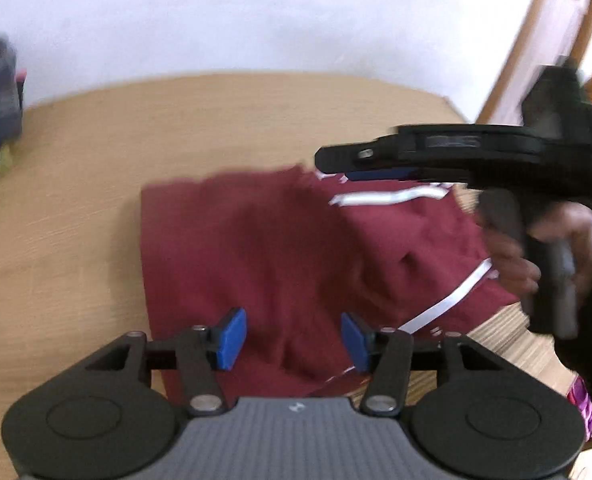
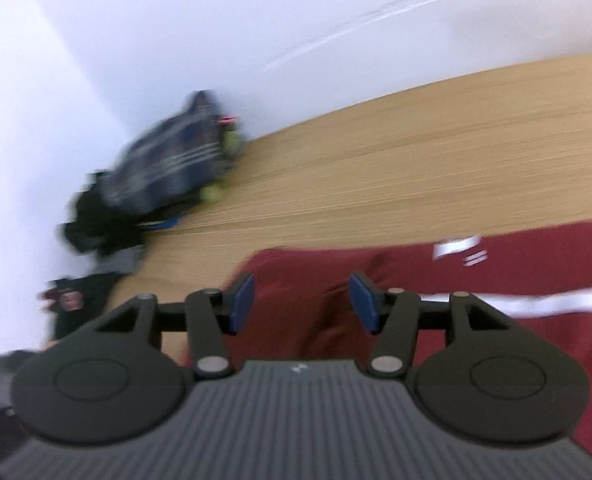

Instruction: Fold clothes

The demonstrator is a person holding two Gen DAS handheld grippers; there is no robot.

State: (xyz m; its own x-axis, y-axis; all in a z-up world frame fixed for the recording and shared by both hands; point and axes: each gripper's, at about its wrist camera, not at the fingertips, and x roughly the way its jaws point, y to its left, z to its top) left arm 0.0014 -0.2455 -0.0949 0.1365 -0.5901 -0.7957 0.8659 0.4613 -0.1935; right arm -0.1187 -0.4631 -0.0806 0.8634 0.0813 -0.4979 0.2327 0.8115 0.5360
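Maroon cloth, a white-striped garment (image 1: 279, 248), is seen lying on the desk (image 1: 75, 208) directly beneath and ahead of the left claw (image 1: 291, 338), whose jaws are spread and empty. The right claw (image 2: 302, 304), likewise spread and holding nothing, is poised over the garment's far edge.

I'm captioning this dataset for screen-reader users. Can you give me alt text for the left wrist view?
A maroon garment with white stripes lies on a wooden table, and the open left gripper hangs above its near edge with nothing between its blue pads. At right, a hand holds the right gripper over the garment.
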